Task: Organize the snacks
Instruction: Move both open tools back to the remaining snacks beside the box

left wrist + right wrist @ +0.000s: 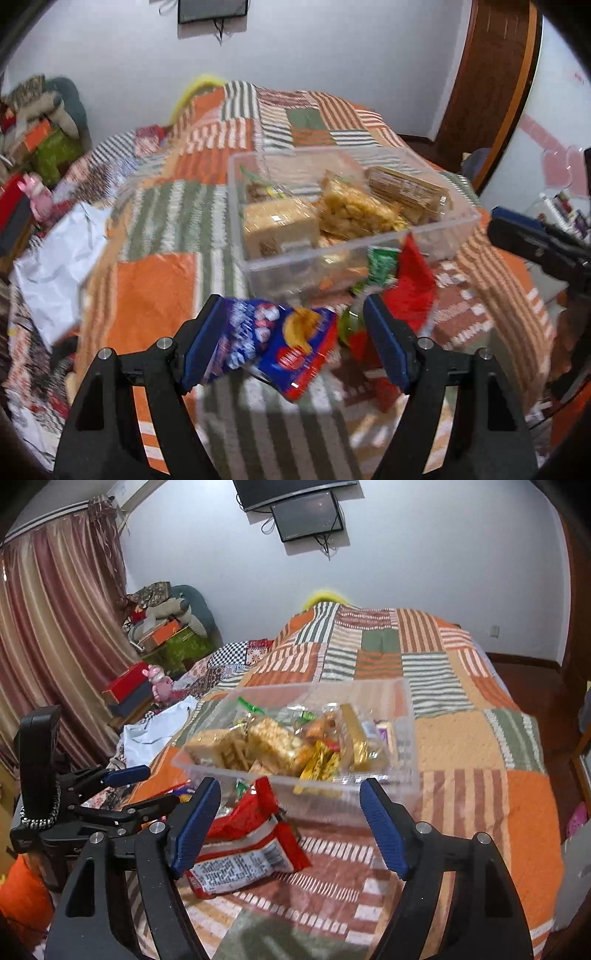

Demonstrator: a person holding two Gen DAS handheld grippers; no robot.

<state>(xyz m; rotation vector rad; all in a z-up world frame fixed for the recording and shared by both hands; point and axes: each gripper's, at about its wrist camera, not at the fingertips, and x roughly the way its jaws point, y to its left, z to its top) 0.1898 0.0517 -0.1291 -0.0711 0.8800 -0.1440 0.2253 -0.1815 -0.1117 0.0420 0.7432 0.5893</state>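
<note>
Left wrist view: left claw (291, 334) spread around a blue chip bag (284, 343) on the bed (155, 288), near the clear snack bin (461, 221); right wrist view: right claw (290, 825) spread, its left finger touching a red packet (251, 849) just before the bin.

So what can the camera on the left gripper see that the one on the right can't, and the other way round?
Only the left wrist view shows the blue chip bag lying between the left gripper and its open fingers, plus a brown wooden door.

Only the right wrist view shows the striped curtain and the printed back of the red snack packet in front of the open right gripper.

Both show the clear plastic box of snacks on the patchwork quilt, and the wall screen.
</note>
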